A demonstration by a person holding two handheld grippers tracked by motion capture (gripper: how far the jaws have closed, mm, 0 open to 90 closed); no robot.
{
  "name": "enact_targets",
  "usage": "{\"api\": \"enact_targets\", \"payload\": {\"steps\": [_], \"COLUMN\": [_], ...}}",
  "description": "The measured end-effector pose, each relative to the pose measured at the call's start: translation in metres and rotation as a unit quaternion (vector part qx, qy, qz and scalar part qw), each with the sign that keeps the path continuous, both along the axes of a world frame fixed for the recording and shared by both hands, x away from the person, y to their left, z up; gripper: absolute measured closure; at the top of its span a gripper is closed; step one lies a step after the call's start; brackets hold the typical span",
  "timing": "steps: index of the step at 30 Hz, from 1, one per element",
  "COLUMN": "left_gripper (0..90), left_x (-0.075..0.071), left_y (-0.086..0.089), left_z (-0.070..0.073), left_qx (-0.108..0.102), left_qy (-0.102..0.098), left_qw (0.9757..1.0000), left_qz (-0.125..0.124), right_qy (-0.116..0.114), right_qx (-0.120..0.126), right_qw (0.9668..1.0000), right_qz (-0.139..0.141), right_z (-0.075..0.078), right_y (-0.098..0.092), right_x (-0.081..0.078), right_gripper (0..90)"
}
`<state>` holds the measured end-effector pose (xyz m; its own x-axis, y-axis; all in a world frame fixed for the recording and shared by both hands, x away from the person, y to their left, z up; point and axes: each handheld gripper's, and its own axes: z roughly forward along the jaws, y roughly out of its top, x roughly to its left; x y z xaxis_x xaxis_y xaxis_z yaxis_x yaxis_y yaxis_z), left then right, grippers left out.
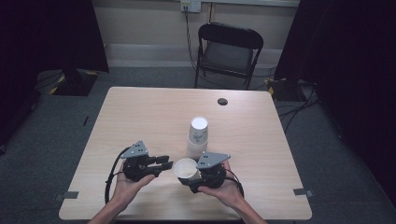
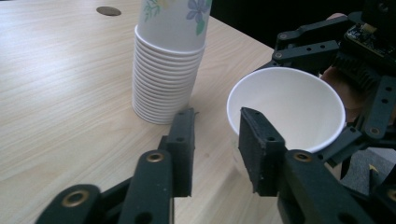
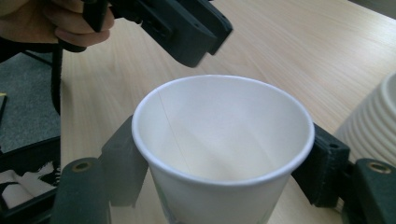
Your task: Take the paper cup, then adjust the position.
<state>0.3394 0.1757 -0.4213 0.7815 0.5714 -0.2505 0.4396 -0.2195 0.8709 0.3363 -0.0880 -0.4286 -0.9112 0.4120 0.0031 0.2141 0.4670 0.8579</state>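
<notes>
High view: a single cup [image 1: 186, 168] is held upright over the table's [image 1: 140, 112] near edge, between two grippers.

The cup is clasped by the right gripper [image 3: 219, 163], a jaw on either wall. The left gripper [image 2: 215, 149] is parted and empty; the cup's rim is met by its right jaw. A stack [image 1: 198, 135] is seen just behind.

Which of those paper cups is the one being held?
The single upright cup, mouth up, clamped between the right gripper jaws. The others sit nested upside down in the stack on the table, untouched.
</notes>
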Motion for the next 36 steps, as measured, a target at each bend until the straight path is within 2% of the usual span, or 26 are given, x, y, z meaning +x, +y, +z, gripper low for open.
{"api": "enact_targets", "payload": {"steps": [8,13,15,19,21,22,24,25,27,28,29,30,32,34,35,36], "left_gripper": [49.9,41.1,38.7,34.8,34.5,34.5,37.3,37.3,35.1,35.0,32.7,31.0,29.4,28.1,28.1,27.4], "left_x": [0.002,0.004,0.005,0.005,0.005,0.005,0.003,0.003,0.002,0.003,0.003,0.004,0.005,0.006,0.006,0.008], "left_y": [0.016,0.029,0.033,0.040,0.044,0.046,0.050,0.052,0.055,0.059,0.059,0.062,0.065,0.073,0.073,0.077], "left_z": [-0.004,-0.007,-0.007,-0.010,-0.014,-0.015,-0.019,-0.022,-0.028,-0.034,-0.034,-0.037,-0.039,-0.043,-0.043,-0.047], "left_qx": [0.011,0.020,0.028,0.048,0.071,0.086,0.091,0.097,0.099,0.107,0.107,0.122,0.129,0.126,0.126,0.145], "left_qy": [-0.007,-0.002,-0.001,0.003,0.011,0.013,0.008,0.011,0.017,0.021,0.021,0.024,0.026,0.032,0.032,0.033], "left_qw": [0.9989,0.9967,0.9952,0.9941,0.9935,0.9925,0.9919,0.9906,0.9898,0.9883,0.9883,0.9868,0.9861,0.9845,0.9845,0.9809], "left_qz": [0.045,0.079,0.094,0.098,0.088,0.086,0.089,0.096,0.101,0.106,0.106,0.104,0.101,0.117,0.117,0.125], "right_qy": [0.002,0.003,0.001,0.000,0.000,-0.002,-0.003,-0.004,-0.005,-0.003,-0.003,-0.003,-0.004,-0.002,-0.002,-0.003], "right_qx": [0.006,0.024,0.023,0.024,0.026,0.025,0.026,0.026,0.021,0.021,0.021,0.023,0.025,0.036,0.036,0.034], "right_qw": [0.9994,0.9979,0.9976,0.9963,0.9952,0.9946,0.9935,0.9929,0.9919,0.9911,0.9911,0.9892,0.9888,0.9855,0.9855,0.9839], "right_qz": [-0.034,-0.059,-0.066,-0.082,-0.095,-0.100,-0.110,-0.116,-0.125,-0.132,-0.132,-0.145,-0.147,-0.166,-0.166,-0.176], "right_z": [0.002,0.007,0.007,0.007,0.007,0.008,0.008,0.007,0.006,0.005,0.005,0.004,0.005,0.004,0.004,0.004], "right_y": [-0.019,-0.035,-0.039,-0.050,-0.056,-0.058,-0.064,-0.067,-0.072,-0.074,-0.074,-0.081,-0.083,-0.091,-0.091,-0.096], "right_x": [0.003,0.005,0.005,0.005,0.007,0.008,0.010,0.011,0.014,0.016,0.016,0.020,0.021,0.027,0.027,0.031], "right_gripper": [29.2,29.3,29.3,29.4,29.6,29.6,29.9,30.0,30.0,30.0,30.0,29.9,29.9,29.7,29.7,29.7]}}
